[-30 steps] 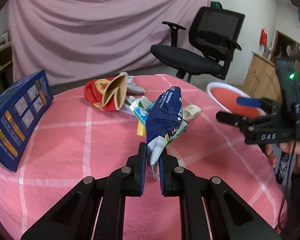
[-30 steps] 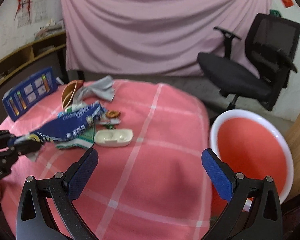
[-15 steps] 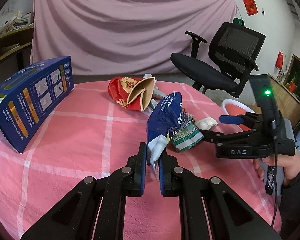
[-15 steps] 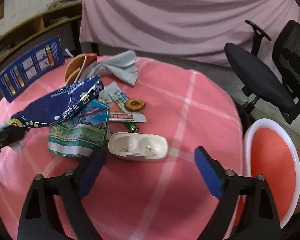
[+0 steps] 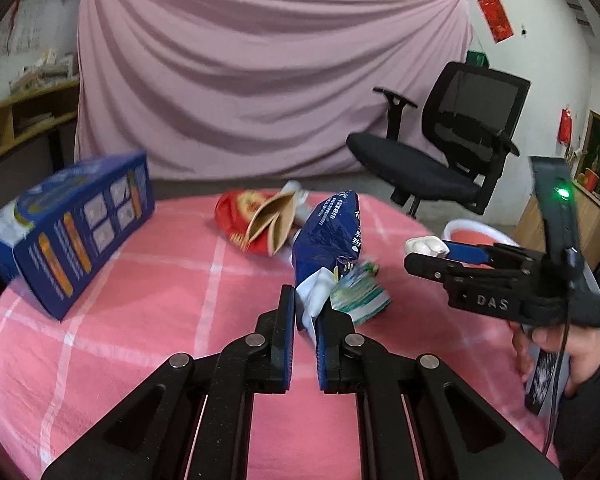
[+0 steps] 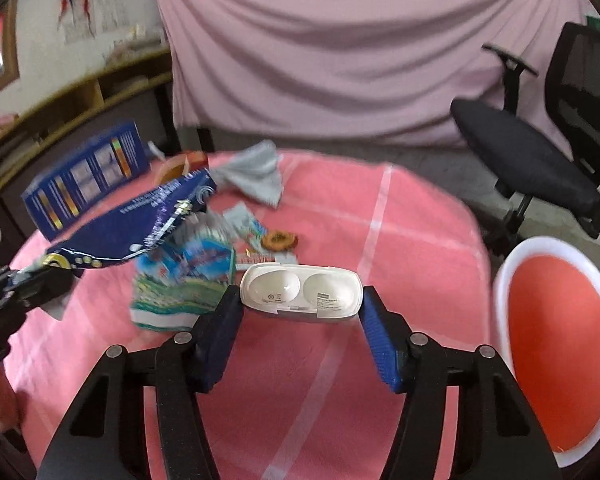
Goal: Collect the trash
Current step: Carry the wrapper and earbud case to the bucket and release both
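My left gripper (image 5: 303, 322) is shut on the white end of a dark blue snack bag (image 5: 327, 240) and holds it up over the pink table; the bag also shows in the right wrist view (image 6: 140, 220). A green wrapper (image 5: 360, 296) hangs beside it, also in the right wrist view (image 6: 184, 280). My right gripper (image 6: 300, 304) is open, its jaws on either side of a white plastic tray (image 6: 300, 290) lying on the table; I cannot tell whether they touch it. The right gripper (image 5: 432, 254) also shows in the left wrist view.
A red basin with a white rim (image 6: 556, 344) sits low off the table's right edge. A blue carton (image 5: 72, 228) stands at the left. A red bag and paper cone (image 5: 260, 220), a grey cloth (image 6: 256, 172) and small scraps (image 6: 278, 240) lie mid-table. An office chair (image 5: 452, 148) stands behind.
My right gripper has moved forward over the table and its jaws have narrowed around the white plastic tray. My left gripper still holds the blue bag, lifted a little more.
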The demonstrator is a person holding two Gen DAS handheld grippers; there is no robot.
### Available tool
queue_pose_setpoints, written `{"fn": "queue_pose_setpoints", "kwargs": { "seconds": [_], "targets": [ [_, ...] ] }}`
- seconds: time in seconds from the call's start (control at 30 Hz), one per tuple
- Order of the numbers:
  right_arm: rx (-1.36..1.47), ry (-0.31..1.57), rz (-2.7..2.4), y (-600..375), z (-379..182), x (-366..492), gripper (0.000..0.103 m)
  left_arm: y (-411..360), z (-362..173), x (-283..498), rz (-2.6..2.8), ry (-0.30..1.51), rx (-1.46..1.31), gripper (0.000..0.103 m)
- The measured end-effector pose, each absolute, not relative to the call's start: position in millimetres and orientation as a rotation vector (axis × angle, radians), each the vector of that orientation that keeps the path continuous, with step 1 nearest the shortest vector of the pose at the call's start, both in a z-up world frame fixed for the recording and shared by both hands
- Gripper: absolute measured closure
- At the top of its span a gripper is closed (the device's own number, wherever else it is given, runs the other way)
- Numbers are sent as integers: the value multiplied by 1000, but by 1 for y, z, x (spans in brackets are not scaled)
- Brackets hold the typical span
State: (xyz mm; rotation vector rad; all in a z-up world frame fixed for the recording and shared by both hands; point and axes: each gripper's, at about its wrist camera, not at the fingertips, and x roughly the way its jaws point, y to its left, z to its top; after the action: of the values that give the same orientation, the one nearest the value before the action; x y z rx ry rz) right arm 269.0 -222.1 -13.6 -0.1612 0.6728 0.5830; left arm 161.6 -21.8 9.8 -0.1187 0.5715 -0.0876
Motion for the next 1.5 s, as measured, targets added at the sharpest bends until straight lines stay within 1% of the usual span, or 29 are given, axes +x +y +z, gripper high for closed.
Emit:
{"fn": "queue_pose_setpoints", "kwargs": {
  "seconds": [0.23, 0.4, 0.53, 0.73, 1.07, 1.27, 1.5],
  "targets": [
    [-26, 338, 498, -276, 23, 234, 45, -65, 44, 167, -95, 399, -83, 96],
    [57, 172, 393, -317, 46, 224, 45, -105, 69, 184, -158, 299, -58, 96],
    [87, 101, 289, -346, 53, 224, 45, -143, 81, 204, -241, 261, -26, 96],
    [182, 130, 162, -395, 48, 238, 45, -191, 81, 245, -354, 310, -10, 96],
    [311, 334, 16, -451, 18, 267, 45, -249, 52, 303, -461, 527, -20, 96],
    [342, 426, 0, -459, 5, 277, 45, -261, 34, 324, -483, 651, -39, 96],
    [350, 496, -4, -458, -2, 283, 45, -266, 24, 332, -500, 713, -49, 95]
  ]
}}
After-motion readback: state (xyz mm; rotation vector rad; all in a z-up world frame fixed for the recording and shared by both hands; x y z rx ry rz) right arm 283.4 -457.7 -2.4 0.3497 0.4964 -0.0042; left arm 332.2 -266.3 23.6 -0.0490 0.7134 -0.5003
